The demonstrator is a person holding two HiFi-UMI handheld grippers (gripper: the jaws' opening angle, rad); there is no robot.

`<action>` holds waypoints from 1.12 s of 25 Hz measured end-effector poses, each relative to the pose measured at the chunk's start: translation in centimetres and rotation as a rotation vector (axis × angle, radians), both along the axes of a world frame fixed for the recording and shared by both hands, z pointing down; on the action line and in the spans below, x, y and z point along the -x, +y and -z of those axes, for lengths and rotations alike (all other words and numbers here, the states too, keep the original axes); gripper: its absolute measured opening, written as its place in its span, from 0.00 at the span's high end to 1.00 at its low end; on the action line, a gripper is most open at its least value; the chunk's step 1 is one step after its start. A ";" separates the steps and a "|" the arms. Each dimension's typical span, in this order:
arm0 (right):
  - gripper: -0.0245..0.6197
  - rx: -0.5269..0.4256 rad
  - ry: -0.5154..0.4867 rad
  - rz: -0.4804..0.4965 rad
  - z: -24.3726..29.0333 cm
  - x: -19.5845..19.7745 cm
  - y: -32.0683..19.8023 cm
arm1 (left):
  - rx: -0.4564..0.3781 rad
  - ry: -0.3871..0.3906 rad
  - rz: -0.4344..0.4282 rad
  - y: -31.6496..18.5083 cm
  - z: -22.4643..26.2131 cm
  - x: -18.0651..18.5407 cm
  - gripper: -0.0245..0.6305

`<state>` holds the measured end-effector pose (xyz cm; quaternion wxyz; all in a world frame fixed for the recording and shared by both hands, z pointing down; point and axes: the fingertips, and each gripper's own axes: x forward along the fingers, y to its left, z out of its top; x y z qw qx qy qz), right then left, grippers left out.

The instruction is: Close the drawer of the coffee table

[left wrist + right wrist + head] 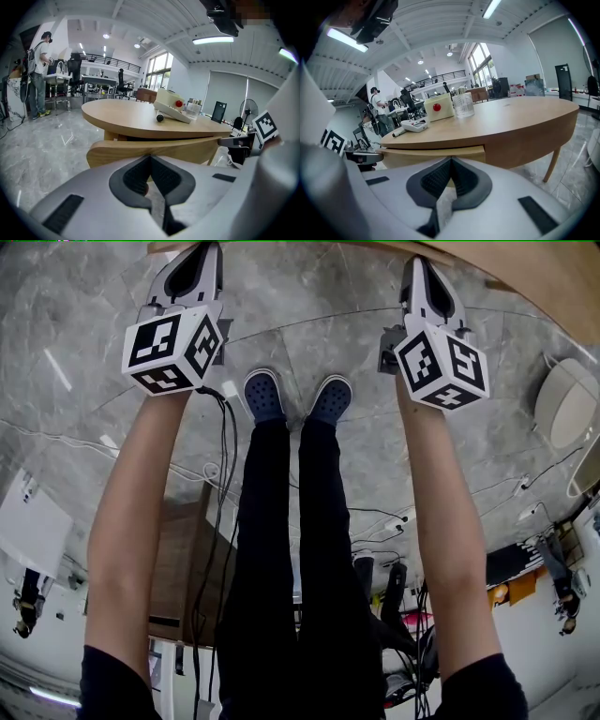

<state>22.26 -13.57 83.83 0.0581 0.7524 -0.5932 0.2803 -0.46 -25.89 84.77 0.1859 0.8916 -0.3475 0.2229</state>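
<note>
A round wooden coffee table stands in front of me. Its curved drawer front sticks out a little from under the tabletop. My left gripper is shut with nothing in it, its tip pointing at the drawer front from close by. The right gripper is also shut and empty, just short of the same front. In the head view both grippers reach the table's edge at the top. I cannot tell whether either one touches the wood.
On the tabletop are a white box with a red button, a clear cup, a white handset and a black marker. A white stool stands to the right. Cables run over the marble floor. A person stands far off.
</note>
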 end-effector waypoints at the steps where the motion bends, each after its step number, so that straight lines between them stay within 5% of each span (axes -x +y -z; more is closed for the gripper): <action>1: 0.92 -0.001 0.001 0.000 0.0 -0.1 -0.2 | 0.001 0.000 0.001 -0.2 0.0 -0.1 0.93; 28: 0.92 -0.053 0.014 -0.041 -0.6 -1.2 -2.6 | -0.023 -0.034 -0.050 -2.4 -1.4 -1.7 0.93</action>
